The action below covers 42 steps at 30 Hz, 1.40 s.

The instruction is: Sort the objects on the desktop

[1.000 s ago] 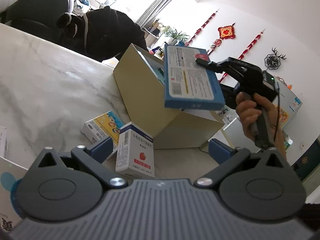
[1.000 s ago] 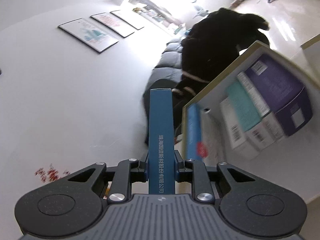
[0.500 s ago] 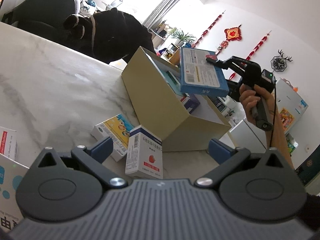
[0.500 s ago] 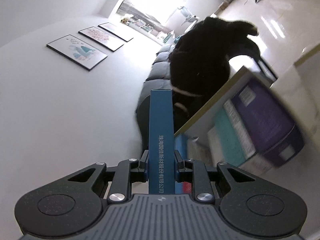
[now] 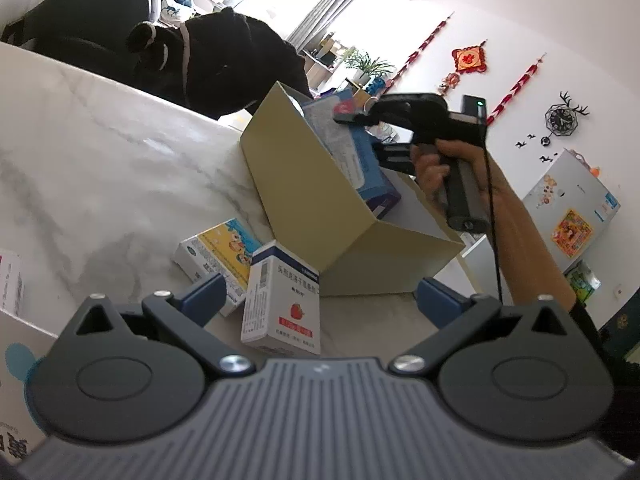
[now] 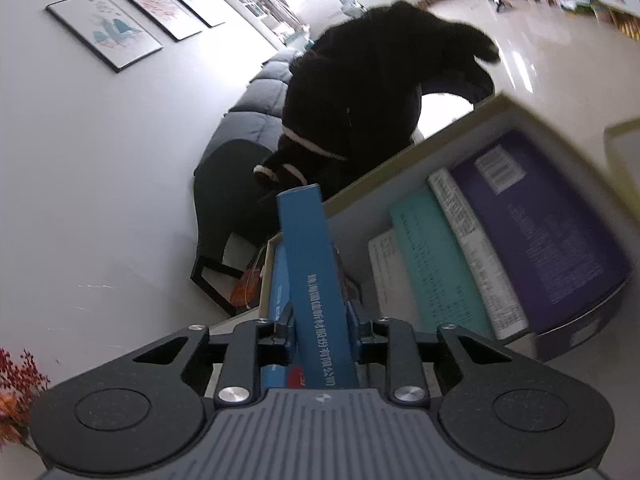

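Note:
A tan carton (image 5: pixel 304 184) lies open on the marble table (image 5: pixel 100 160). My right gripper (image 5: pixel 360 136) reaches into its top with a flat blue box (image 5: pixel 352 152). In the right wrist view this blue box (image 6: pixel 308 264) stands between the jaws of the right gripper (image 6: pixel 320 320), tilted and sunk into the carton (image 6: pixel 400 168). The jaws are opening and the pads look slack on it. My left gripper (image 5: pixel 320 296) stands open low over the table. A white medicine box with a strawberry (image 5: pixel 284 304) stands just ahead of its fingers, untouched.
A purple box (image 6: pixel 552 240) and a teal box (image 6: pixel 436 264) fill the carton. A yellow-and-blue box (image 5: pixel 216 252) lies by the carton's near corner. More white boxes (image 5: pixel 12 280) sit at the left edge. A black coat on a chair (image 5: pixel 224 60) stands behind the table.
The right gripper has carried the blue box from above the carton down into it. The box now leans between slightly wider jaws. The left gripper has stayed put.

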Motion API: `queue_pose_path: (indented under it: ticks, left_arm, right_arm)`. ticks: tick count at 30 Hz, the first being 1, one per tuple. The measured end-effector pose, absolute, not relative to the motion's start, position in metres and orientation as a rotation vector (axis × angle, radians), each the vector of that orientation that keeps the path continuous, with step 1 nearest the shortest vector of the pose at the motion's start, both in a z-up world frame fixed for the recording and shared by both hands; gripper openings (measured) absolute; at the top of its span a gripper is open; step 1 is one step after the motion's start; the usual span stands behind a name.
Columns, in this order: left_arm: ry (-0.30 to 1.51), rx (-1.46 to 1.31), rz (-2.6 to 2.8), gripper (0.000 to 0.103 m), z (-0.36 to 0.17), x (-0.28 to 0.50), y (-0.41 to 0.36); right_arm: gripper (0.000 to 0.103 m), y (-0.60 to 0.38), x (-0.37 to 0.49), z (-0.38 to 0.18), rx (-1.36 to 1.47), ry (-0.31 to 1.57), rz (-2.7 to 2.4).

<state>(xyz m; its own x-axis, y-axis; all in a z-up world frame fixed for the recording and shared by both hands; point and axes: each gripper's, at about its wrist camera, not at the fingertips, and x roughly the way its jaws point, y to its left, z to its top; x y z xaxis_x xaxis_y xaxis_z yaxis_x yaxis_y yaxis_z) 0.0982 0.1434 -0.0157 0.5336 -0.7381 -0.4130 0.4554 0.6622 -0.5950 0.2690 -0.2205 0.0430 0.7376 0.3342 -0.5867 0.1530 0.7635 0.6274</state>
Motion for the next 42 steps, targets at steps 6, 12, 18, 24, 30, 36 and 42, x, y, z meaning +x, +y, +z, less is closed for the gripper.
queue_pose_path:
  ticks: [6,12,18,24,30,36,42]
  left_arm:
    - [0.713,-0.446,-0.741,0.103,-0.018,0.098,0.139]
    - [0.712,-0.428,-0.741,0.103,-0.017,0.095,0.137]
    - [0.72,-0.435,-0.732,0.103,-0.019,0.094,0.138]
    - [0.722,-0.431,-0.743,0.103,-0.019,0.094,0.134]
    - [0.729,-0.423,-0.751,0.103,-0.021,0.095,0.129]
    - [0.736,-0.422,-0.756,0.103,-0.022,0.094,0.124]
    - [0.736,-0.408,-0.753,0.103,-0.019,0.093,0.125]
  right_arm:
    - [0.039,-0.221,0.28,0.026,0.847,0.765,0.097]
    - [0.054,-0.223,0.279,0.012,1.005,0.787,0.213]
    - [0.054,-0.229,0.267,0.012,1.011,0.797,0.236]
    - [0.054,-0.228,0.248,0.025,0.906,0.83,0.292]
    - [0.06,-0.207,0.233,0.055,0.582,0.897,0.386]
    - [0.059,-0.186,0.217,0.071,0.299,0.952,0.448]
    - [0.04,-0.163,0.215,0.063,0.077,0.995,0.475]
